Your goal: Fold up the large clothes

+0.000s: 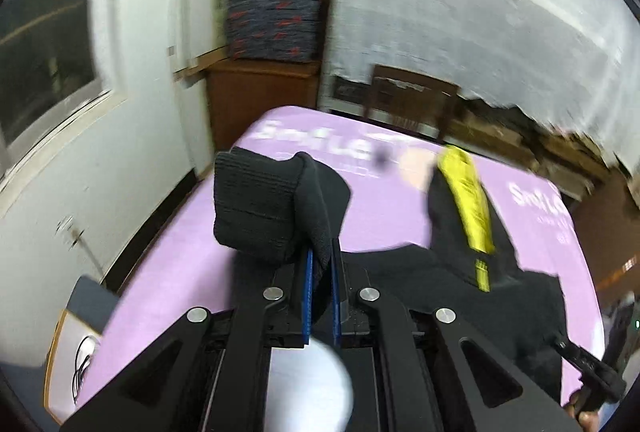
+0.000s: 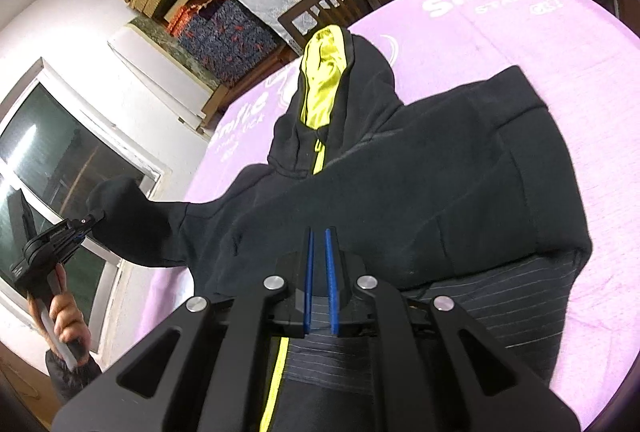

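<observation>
The left gripper [image 1: 322, 264] clamps the sleeve cuff [image 1: 256, 207] of a black hoodie [image 2: 400, 191] on the purple bedspread [image 2: 560, 31], hood at twelve o'clock; the right gripper [image 2: 320, 256] hovers closed, empty. A thin pinch could let the sleeve slip.

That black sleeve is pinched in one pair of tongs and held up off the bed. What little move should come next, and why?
Probably carry the sleeve across and lay it on the hoodie chest. The left tongs are shut on its cuff, held out past the body's side, while the body lies flat on the purple sheet. The right tongs rest shut at the hem, seemingly steadying it.
</observation>
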Demonstrator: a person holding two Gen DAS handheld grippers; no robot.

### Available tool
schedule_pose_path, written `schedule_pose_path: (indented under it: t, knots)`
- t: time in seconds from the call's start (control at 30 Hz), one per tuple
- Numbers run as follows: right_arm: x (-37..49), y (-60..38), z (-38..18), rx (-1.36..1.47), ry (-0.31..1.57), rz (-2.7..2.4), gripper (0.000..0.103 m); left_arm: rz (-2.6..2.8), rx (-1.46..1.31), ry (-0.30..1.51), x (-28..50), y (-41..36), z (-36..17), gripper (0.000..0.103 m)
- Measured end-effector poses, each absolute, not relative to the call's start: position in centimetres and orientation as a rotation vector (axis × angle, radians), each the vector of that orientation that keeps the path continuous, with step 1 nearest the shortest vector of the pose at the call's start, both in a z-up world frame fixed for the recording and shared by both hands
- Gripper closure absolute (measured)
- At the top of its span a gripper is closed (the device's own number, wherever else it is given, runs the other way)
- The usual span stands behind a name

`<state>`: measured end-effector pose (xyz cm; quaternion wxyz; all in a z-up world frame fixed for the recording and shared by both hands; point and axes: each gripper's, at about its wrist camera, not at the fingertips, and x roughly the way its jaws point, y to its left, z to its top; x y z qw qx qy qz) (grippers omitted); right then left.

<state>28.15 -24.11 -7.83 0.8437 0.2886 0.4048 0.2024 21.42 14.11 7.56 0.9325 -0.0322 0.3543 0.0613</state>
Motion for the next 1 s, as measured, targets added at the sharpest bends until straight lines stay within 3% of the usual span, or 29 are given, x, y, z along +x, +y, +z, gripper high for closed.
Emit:
schedule_pose_path:
  t: [0.33,0.53,0.67,0.73,0.8,1.0]
  knots:
    - [28.3,-27.1,-8.1,0.733,0.838,0.405,0.096,-0.043,0.062,0.817,24.0,-1.2,0.3,0.095]
    - [28.7,-29.1,-9.1,0.826,0.843,0.386,0.092,-0.058,0.113,0.903,25.3,-5.6,-5.4,0.095]
    - [28.9,-29.4,-9.3,0.846,0.848,0.383,0.089,-0.083,0.123,0.924,24.9,-5.9,-6.3,0.093]
    - [29.0,-29.4,-9.3,0.842,0.849,0.381,0.089,-0.095,0.126,0.915,24.4,-5.8,-5.8,0.085]
    - [29.0,-29.3,-9.3,0.837,0.851,0.381,0.089,-0.113,0.12,0.909,23.8,-5.5,-5.0,0.059]
    - [29.0,-28.8,-9.3,0.815,0.855,0.381,0.088,-0.059,0.144,0.847,20.9,0.3,-2.0,0.042]
